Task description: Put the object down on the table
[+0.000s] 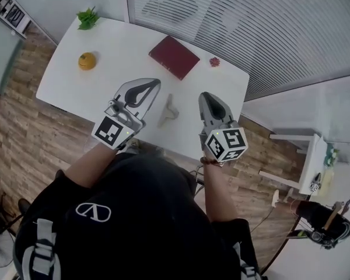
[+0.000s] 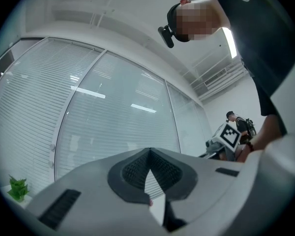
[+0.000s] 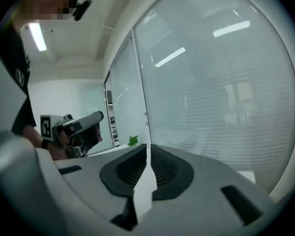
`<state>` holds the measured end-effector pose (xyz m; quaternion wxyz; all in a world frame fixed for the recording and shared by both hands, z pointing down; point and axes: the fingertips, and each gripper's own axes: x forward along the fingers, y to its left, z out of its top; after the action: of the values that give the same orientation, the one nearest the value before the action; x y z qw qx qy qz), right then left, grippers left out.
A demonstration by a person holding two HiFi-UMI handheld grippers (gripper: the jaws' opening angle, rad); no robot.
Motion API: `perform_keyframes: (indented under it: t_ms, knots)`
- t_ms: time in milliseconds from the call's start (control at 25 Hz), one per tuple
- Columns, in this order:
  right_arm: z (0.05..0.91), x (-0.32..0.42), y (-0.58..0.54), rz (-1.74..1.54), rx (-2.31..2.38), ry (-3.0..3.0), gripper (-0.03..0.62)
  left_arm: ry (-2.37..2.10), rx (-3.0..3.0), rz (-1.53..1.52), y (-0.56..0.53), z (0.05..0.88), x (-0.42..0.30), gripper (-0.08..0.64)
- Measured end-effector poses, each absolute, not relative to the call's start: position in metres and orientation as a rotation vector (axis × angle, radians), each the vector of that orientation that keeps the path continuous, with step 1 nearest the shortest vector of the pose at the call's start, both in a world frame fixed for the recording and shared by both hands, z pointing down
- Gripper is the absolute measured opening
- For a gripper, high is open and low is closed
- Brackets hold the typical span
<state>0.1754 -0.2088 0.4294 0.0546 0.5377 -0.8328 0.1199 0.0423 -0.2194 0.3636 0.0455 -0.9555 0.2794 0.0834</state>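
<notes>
- Closest to the head cam is our black shirt (image 1: 134, 214), with both forearms reaching out past it.
- The task's thing, a small beige object (image 1: 169, 111), is lying on the white table (image 1: 105, 63). Neither gripper touches it.
- Our left gripper (image 1: 154, 83) is just to the left of the beige object. Its fingers (image 2: 132, 168) are pressed together at the tips, with nothing caught between them.
- Our right gripper (image 1: 207, 97) is just to the right of the beige object. Its fingers (image 3: 164, 168) are nearly together, with only a thin slit between them, and that slit is empty.
- Beyond the beige object a dark red book (image 1: 174, 57) lies flat. Beyond and to the right is a small red thing (image 1: 214, 62), too tiny for us to name.
- Well off to the left of the beige object there's an orange (image 1: 87, 60), and farther out that way is a green leafy bit (image 1: 88, 18).
</notes>
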Motion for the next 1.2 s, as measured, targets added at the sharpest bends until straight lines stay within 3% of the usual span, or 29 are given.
perform_keyframes:
  t_ms: [200,480,1200]
  knots:
    - [0.387,0.163,-0.193,-0.060,1.691,-2.482,0.012,0.808,-2.889,0.247,-0.213,0.354,0.047,0.005]
    - [0.362,0.157,-0.184,-0.265,1.777,-2.477,0.007,0.800,-2.886,0.238,-0.213,0.355,0.047,0.005]
    - [0.383,0.156,-0.181,-0.264,1.773,-2.428,0.003,0.814,-2.900,0.177,-0.215,0.364,0.050,0.005]
